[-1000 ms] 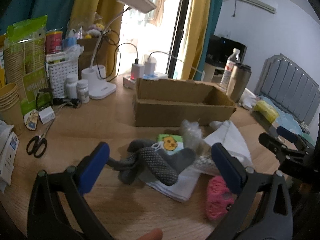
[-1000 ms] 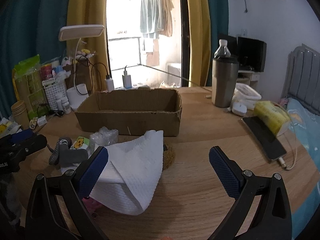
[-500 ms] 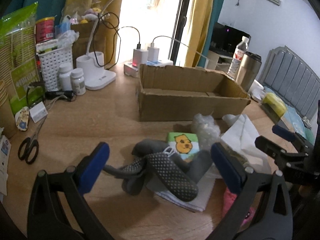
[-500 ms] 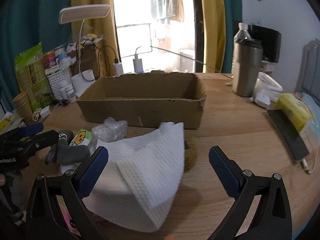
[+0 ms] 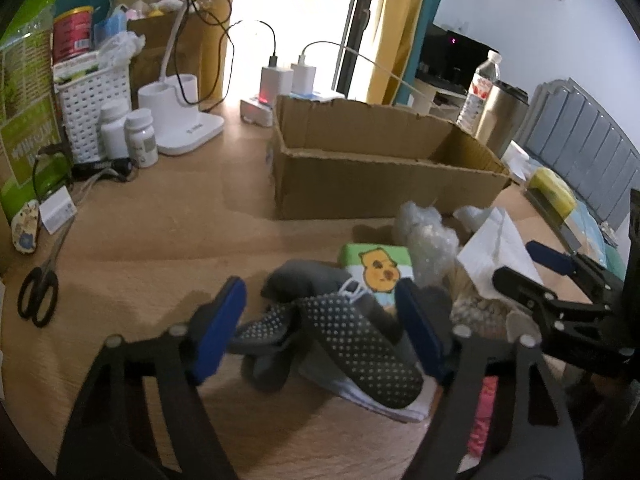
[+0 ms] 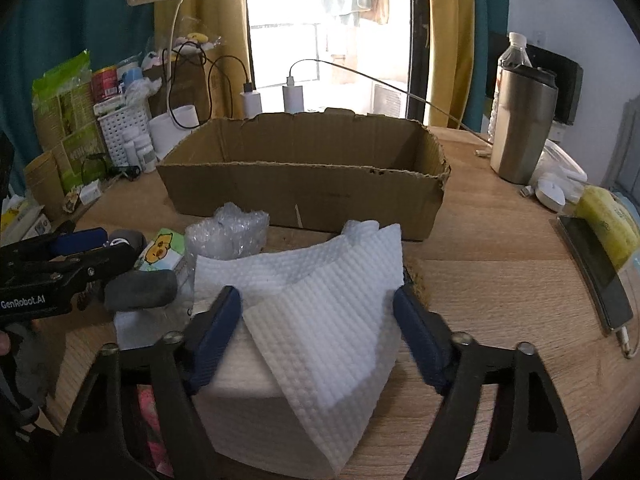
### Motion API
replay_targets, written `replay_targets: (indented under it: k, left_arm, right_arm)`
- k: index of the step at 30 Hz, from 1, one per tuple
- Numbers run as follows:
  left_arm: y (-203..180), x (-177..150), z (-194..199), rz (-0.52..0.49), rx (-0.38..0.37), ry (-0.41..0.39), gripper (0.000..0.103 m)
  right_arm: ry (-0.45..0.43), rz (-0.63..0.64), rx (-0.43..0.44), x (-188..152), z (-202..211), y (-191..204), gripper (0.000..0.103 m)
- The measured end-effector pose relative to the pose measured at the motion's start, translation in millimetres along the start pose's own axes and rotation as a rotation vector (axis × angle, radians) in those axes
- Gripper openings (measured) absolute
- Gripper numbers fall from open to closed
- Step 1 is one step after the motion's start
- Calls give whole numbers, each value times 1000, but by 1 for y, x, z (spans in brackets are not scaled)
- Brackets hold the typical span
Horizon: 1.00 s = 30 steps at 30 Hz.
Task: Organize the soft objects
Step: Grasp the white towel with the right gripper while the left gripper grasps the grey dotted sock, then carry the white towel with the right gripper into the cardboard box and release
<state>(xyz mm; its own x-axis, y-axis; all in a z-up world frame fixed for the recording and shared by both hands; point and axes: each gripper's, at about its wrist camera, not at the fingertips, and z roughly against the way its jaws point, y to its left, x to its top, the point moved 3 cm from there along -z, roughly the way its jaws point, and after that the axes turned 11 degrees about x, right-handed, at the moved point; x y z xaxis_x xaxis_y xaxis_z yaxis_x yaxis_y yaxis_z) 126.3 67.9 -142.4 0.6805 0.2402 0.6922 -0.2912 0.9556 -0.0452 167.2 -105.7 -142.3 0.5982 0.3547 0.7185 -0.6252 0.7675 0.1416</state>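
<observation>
A heap of soft things lies in front of an open cardboard box [image 5: 384,178] [image 6: 304,188]. My left gripper [image 5: 320,332] is open, its blue pads on either side of grey socks with white dots [image 5: 352,340]. Behind them lie a green tissue pack with a yellow bear [image 5: 378,268], a bubble wrap wad [image 5: 428,236] and a pink item [image 5: 482,412]. My right gripper [image 6: 318,328] is open around a white embossed cloth [image 6: 312,304]. The socks [image 6: 140,284], the tissue pack [image 6: 160,250] and the bubble wrap [image 6: 228,232] show to its left.
Scissors [image 5: 38,296], pill bottles [image 5: 140,136], a white basket [image 5: 94,108] and a lamp base [image 5: 180,120] stand on the left. A steel tumbler [image 6: 522,128], a water bottle [image 6: 514,60], a phone [image 6: 592,264] and a yellow pack [image 6: 612,224] stand on the right.
Both grippers have moved forward and down onto the heap. The left now straddles the socks and the right straddles the white cloth; both jaws look narrower than before.
</observation>
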Motion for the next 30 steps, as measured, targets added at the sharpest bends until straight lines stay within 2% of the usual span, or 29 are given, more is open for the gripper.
replay_targets:
  k: [2,5,7,9,11,15,30]
  left_arm:
    - [0,-2,-1,5,-17,14,59]
    - [-1,-5,-2,13,-50,32,48]
    - [-3,-6,-2,8,-54,38,43]
    - [-6,-7,-1,4,-66,42,40]
    - [-7,-7,1,0,-73,41,37]
    - [-8,-7,7,0,-87,31,35]
    - [-11,24,42,13,-127,-81,34]
  right_arm:
    - [5,1,4,0,-1,0,69]
    - [13,8,22,-1,-1,2,51]
    - [15,16,32,-2,-1,4,38]
    - [10,21,36,-2,1,5,20]
    - [1,24,39,-1,4,6,14]
    - [-31,30,47,3,12,6,9]
    - [-179,87,30,44,54,1,8]
